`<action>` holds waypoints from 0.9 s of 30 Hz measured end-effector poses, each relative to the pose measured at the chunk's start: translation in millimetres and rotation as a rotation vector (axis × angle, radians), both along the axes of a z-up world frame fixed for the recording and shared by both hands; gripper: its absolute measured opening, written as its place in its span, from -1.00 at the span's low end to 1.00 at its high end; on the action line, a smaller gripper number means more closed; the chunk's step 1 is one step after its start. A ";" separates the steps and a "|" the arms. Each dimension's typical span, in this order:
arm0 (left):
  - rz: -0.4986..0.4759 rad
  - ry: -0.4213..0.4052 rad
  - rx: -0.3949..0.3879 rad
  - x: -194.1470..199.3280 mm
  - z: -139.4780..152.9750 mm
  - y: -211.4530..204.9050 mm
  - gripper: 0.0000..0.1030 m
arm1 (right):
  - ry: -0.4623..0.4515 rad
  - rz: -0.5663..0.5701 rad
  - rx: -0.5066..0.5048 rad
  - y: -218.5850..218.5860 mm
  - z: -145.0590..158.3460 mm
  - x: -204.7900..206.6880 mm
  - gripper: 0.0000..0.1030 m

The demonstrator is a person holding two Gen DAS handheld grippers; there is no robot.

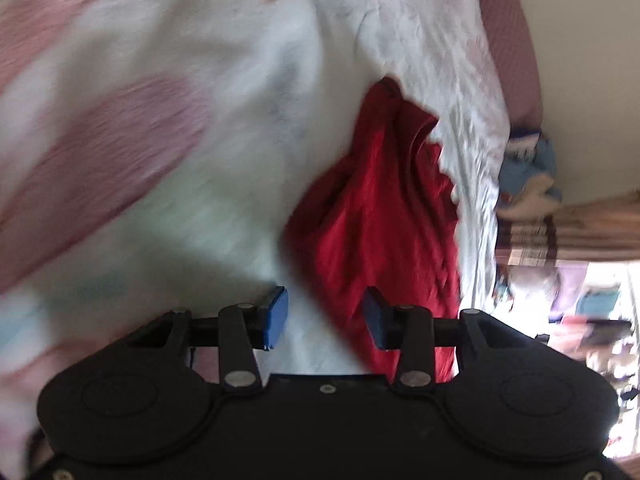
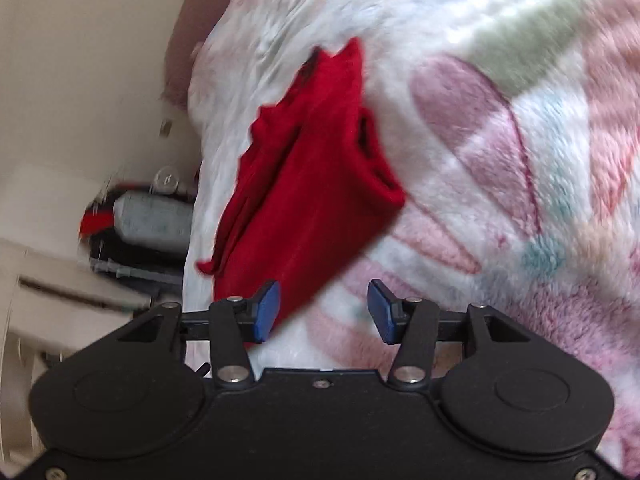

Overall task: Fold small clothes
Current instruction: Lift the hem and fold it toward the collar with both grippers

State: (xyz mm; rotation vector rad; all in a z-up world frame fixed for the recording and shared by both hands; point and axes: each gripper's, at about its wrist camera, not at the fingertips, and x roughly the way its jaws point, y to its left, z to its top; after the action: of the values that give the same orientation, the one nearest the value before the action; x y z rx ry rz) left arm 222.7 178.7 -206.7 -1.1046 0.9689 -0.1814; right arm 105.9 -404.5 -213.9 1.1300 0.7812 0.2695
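Left wrist view shows the red garment (image 1: pixel 376 216) bunched on the fleece blanket (image 1: pixel 180 160), with the left gripper (image 1: pixel 325 316) parted and empty at its near edge. The right gripper (image 2: pixel 324 312), likewise parted and empty, sits beside the garment's near corner. A fold looks finished; next probably comes regrasping an edge.

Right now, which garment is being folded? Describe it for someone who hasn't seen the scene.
Find the fluffy pastel blanket with pink, green and blue patches that covers the bed. On it, near the edge, lies a small red garment, bunched and partly folded. It is the only solid, deep red thing on the pale blanket.
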 end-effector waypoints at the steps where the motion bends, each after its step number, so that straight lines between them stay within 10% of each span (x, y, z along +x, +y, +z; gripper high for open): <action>1: 0.011 -0.014 0.020 9.2 1.4 -4.6 -0.14 | -0.010 -0.037 0.009 0.2 -2.4 2.3 -0.03; 5: 0.036 0.007 0.047 39.1 -1.1 -20.9 -0.30 | -0.012 -0.151 0.037 4.9 -10.7 16.8 0.06; 7: 0.022 -0.004 0.081 43.2 4.2 -27.0 -0.94 | 0.003 -0.153 0.029 9.9 -10.9 28.8 -0.04; 9: 0.025 -0.024 0.093 39.3 11.1 -25.7 -0.96 | 0.025 -0.137 -0.007 15.5 -6.1 37.6 -0.80; 21: 0.021 -0.083 -0.027 -93.7 47.9 -3.4 -0.97 | -0.023 -0.030 -0.128 1.4 61.6 -22.6 -0.90; 27: -0.068 0.047 0.182 -146.6 2.6 -10.3 -0.82 | 0.166 0.018 -0.197 -6.0 0.6 -71.6 -0.85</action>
State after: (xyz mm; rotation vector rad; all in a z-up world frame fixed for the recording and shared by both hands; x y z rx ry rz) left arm 76.0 168.4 -204.1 -0.9136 1.0449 -0.1206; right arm 34.4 -410.5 -213.3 0.9678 0.9442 0.1115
